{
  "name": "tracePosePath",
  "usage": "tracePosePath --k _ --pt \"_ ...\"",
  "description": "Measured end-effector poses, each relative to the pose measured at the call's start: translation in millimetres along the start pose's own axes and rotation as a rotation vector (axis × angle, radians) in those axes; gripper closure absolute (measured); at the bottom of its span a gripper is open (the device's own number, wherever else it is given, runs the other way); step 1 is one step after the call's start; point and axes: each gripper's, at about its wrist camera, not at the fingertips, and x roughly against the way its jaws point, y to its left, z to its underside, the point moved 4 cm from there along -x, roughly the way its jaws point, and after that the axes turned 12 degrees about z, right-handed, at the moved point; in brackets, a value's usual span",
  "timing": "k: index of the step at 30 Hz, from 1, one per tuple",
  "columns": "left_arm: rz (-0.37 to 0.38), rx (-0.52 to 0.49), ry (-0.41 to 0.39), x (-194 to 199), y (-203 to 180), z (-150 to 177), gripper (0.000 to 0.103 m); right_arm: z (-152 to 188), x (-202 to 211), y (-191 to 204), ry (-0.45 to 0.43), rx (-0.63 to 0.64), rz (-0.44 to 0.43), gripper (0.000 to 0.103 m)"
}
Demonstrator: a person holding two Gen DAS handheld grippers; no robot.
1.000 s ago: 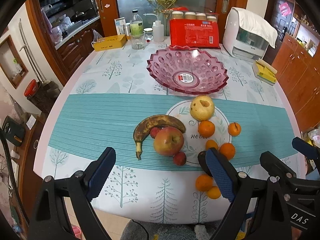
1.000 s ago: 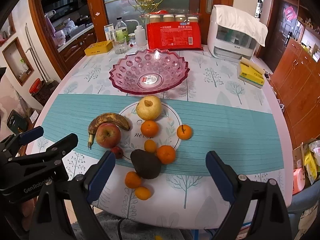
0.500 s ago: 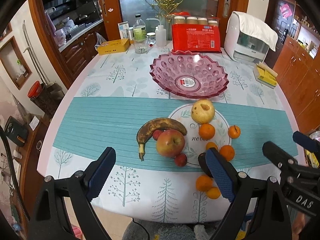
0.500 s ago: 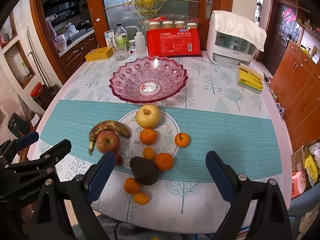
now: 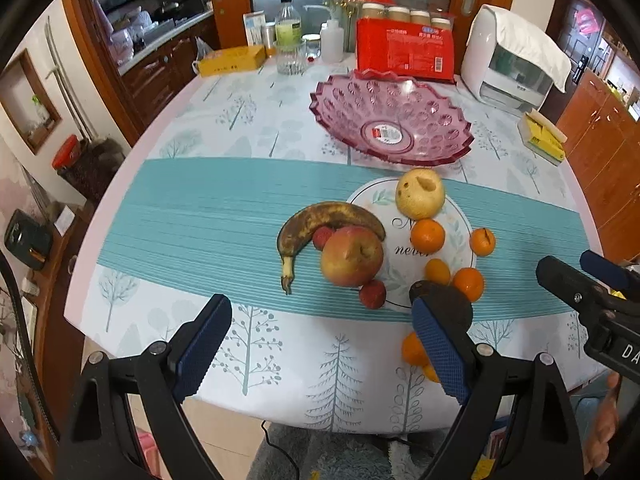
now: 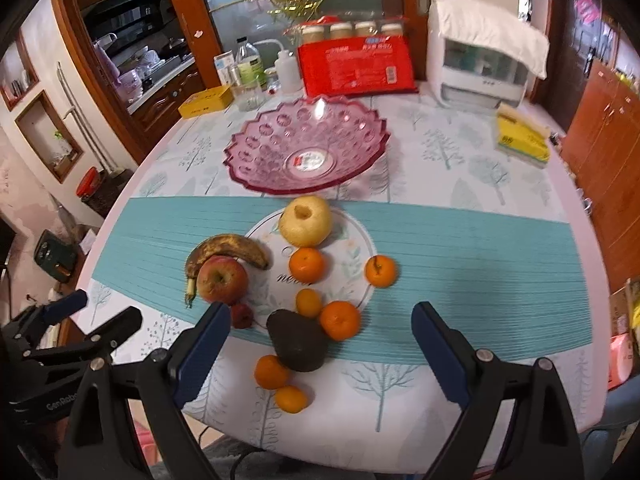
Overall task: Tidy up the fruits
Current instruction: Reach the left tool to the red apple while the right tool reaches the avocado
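Note:
An empty pink glass bowl (image 5: 394, 120) (image 6: 306, 148) stands behind the loose fruit. On the cloth lie a browned banana (image 5: 320, 220) (image 6: 228, 250), a red apple (image 5: 351, 256) (image 6: 222, 280), a yellow pear (image 5: 420, 194) (image 6: 305, 221), a dark avocado (image 5: 440, 300) (image 6: 298, 340), several oranges (image 6: 306, 265) and two small red fruits (image 5: 373, 294). My left gripper (image 5: 320, 352) hangs open over the near table edge, short of the apple. Open too, my right gripper (image 6: 320, 352) hovers above the avocado and the front oranges. Neither holds anything.
A red package (image 5: 404, 50) with jars, a white appliance (image 5: 516, 60) under a cloth, bottles (image 5: 289, 34), a yellow box (image 5: 230, 61) and a yellow sponge pack (image 6: 522, 142) line the table's back and right. Wooden cabinets flank both sides. The rounded table edge (image 5: 280, 412) is near.
Both grippers have shifted a little forward over the table, so the fruit looks slightly closer. Both stay open. No fruit has moved.

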Motion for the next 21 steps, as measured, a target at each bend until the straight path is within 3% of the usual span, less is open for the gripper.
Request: tracePosePath --k 11,15,21 --pt "0.004 0.006 -0.069 -29.7 19.4 -9.4 0.012 -2.7 -35.5 0.5 0.047 0.018 0.032 0.013" --pt "0.017 -0.023 -0.007 -52.8 19.3 -14.1 0.012 9.5 -54.2 6.4 0.106 0.037 0.025 0.020" --pt "0.069 -0.066 0.121 -88.6 13.1 -16.6 0.012 30.4 -77.9 5.6 0.199 0.005 -0.013 0.021"
